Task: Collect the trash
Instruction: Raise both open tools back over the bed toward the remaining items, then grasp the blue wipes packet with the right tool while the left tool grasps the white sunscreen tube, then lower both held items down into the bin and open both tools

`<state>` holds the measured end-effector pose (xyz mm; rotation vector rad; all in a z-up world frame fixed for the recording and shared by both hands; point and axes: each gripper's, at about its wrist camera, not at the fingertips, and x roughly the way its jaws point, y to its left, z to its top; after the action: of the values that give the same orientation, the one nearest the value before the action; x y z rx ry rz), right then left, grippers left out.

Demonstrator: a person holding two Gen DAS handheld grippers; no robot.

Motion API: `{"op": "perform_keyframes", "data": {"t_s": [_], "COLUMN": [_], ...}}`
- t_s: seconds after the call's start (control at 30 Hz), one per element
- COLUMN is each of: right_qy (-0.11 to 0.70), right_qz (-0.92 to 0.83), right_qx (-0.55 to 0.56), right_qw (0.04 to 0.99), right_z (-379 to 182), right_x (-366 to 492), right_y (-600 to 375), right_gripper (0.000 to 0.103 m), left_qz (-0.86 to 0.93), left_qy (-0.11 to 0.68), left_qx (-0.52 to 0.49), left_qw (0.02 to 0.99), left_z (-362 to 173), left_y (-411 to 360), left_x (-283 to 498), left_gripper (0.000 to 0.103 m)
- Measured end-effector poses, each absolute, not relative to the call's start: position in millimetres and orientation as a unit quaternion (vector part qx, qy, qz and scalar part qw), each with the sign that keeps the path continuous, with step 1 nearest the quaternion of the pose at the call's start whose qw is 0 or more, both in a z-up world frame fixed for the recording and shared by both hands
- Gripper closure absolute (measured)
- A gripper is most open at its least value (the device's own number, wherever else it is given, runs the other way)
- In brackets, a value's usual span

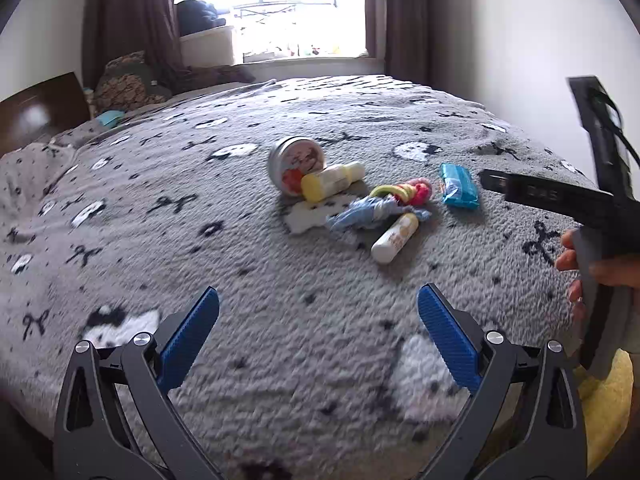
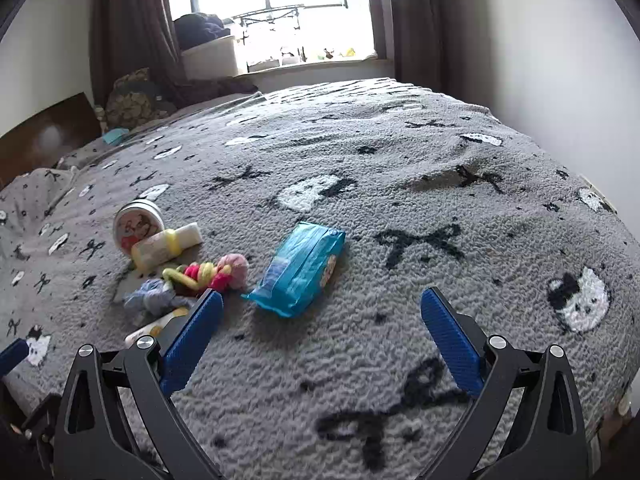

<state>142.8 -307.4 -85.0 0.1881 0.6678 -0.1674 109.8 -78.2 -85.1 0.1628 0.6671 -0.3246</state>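
Small items lie in a cluster on a grey patterned blanket (image 1: 240, 280): a round tin (image 1: 296, 166) on its side, a yellow-capped bottle (image 1: 330, 182), a colourful ring toy (image 1: 404, 192), a crumpled blue cloth (image 1: 372, 214), a white tube (image 1: 394, 238) and a blue wipes pack (image 1: 459, 185). My left gripper (image 1: 318, 292) hangs open and empty, short of the cluster. My right gripper (image 2: 322, 294) is open too, with the blue pack (image 2: 300, 268) just beyond its fingertips. The tin (image 2: 138, 228), toy (image 2: 212, 272) and cloth (image 2: 154, 298) lie to its left. Its left finger partly hides the tube (image 2: 154, 326).
A hand (image 1: 576, 256) holds the right gripper's dark body at the right edge of the left wrist view, above something yellow (image 1: 604, 400). A dark headboard (image 2: 44, 136) and pillows stand at the far left. A curtained window (image 2: 280, 12) is behind the bed, a white wall (image 2: 540, 60) to the right.
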Motion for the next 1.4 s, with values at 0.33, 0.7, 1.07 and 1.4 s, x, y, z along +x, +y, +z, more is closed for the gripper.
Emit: {"op": "perform_keyframes", "data": {"t_s": [0.33,0.7,1.07,1.4], "right_qy": [0.388,0.415,0.382,0.337], "right_qz": [-0.113,-0.129,-0.109,-0.049], "right_qx": [0.092,0.083,0.056,0.014], "right_qw": [0.910,0.897,0.916,0.940], "right_z": [-103.3,-117.1,-98.1,-80.5], "right_x": [214.7,220.2,169.2,98.2], "right_y": [-304.2,-311.9,-319.4,-283.2], "right_gripper": [0.008,0.062,0.071,0.072], "left_qz": [-0.194,-0.214,-0.228,-0.223], "left_qy": [0.361,0.414,0.409,0.384], "left_qx": [0.073,0.073,0.083,0.078], "left_qw": [0.909,0.882,0.880,0.893], "left_z": [-97.3,-130.0,-120.7,-108.9], "left_y": [-119.3,-144.2,-128.3,-93.3], "left_x": [155.1,188.6,162.5,106.6], "left_gripper": [0.009,0.044,0.082,0.085]}}
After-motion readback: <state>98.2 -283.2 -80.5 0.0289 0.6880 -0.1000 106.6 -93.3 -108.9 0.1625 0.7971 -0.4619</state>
